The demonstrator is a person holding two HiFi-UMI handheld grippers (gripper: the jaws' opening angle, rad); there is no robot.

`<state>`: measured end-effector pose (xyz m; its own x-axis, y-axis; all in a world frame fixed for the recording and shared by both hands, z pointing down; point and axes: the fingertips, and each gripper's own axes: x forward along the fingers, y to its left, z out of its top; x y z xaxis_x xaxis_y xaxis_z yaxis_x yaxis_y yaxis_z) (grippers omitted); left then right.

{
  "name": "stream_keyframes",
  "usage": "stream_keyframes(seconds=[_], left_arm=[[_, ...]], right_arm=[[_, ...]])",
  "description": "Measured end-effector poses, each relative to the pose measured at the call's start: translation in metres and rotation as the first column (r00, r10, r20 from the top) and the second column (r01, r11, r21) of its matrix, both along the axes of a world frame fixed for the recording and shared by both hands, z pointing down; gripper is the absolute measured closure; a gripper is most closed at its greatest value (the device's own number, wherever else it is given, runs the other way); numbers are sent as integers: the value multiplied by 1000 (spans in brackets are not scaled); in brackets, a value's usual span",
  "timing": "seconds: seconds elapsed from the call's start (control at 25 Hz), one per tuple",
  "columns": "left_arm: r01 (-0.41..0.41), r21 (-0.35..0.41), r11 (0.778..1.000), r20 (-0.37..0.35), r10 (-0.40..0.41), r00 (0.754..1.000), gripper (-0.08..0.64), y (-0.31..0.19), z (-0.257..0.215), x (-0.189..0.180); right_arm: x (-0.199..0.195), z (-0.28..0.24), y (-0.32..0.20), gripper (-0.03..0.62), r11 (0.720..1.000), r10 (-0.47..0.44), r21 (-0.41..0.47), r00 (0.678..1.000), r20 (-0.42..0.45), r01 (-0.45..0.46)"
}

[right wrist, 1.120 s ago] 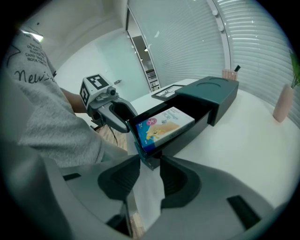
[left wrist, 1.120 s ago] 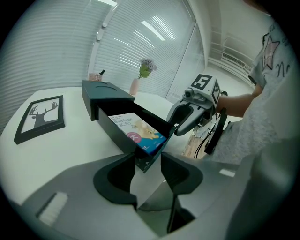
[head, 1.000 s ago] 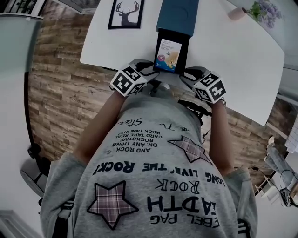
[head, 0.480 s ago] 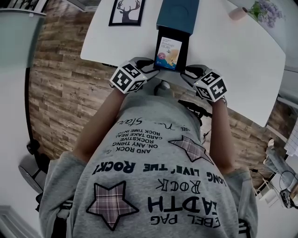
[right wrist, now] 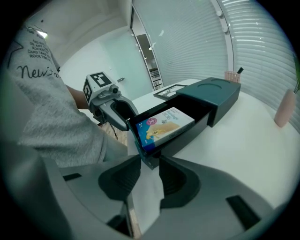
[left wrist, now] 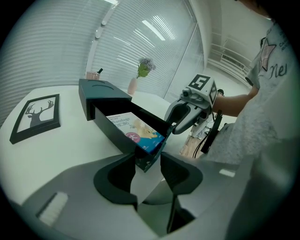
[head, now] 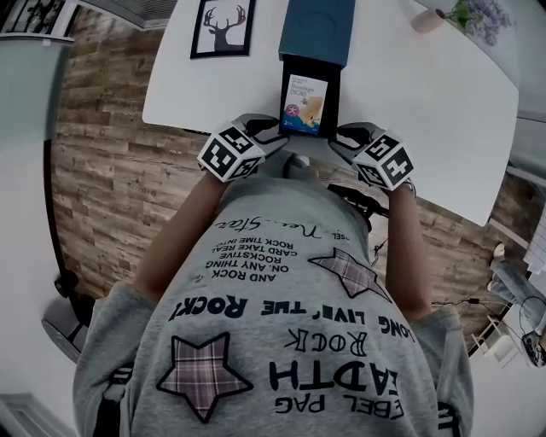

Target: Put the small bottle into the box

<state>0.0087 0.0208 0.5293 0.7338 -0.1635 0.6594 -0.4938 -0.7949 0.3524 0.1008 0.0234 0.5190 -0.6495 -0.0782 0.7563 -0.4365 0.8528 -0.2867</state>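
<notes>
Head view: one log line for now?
box tray: slid out, printed carton inside | left gripper: astride its near-left corner, grip unclear | right gripper: astride near-right corner, grip unclear

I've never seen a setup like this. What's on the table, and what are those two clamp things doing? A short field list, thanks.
Surface: white table
Box: dark box, tray slid out toward the person
In tray: printed carton, lying flat
Left gripper: jaws apart around a near tray corner; contact unclear
Right gripper: the same at the other near corner
Also there: framed deer picture, flower vase
Small bottle: not visible
</notes>
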Motion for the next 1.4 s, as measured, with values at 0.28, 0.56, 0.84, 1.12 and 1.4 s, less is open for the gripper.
stream_keyframes(seconds=[0.28, 0.56, 0.84, 1.12, 1.4], left_arm=[[-54, -14, 998, 6, 54, 999, 383, -4, 1, 10], [-114, -27, 993, 20, 115, 993, 383, -5, 5, 6], [-110, -34, 993, 7, 110, 994, 385, -11, 4, 2], [-132, -40, 990, 18, 133, 991, 385, -23, 6, 3], [-156, -30, 987, 20, 157, 987, 385, -31, 5, -4]], right_arm=[[10, 2, -4, 463, 1000, -20, -12, 999, -28, 20], [7, 6, -5, 463, 999, -27, -32, 998, -49, 25], [3, 6, -8, 463, 999, -19, -41, 999, -49, 17], [2, 7, -18, 463, 999, -7, -47, 999, -49, 5], [-4, 8, -25, 463, 999, 14, -39, 998, -53, -16]])
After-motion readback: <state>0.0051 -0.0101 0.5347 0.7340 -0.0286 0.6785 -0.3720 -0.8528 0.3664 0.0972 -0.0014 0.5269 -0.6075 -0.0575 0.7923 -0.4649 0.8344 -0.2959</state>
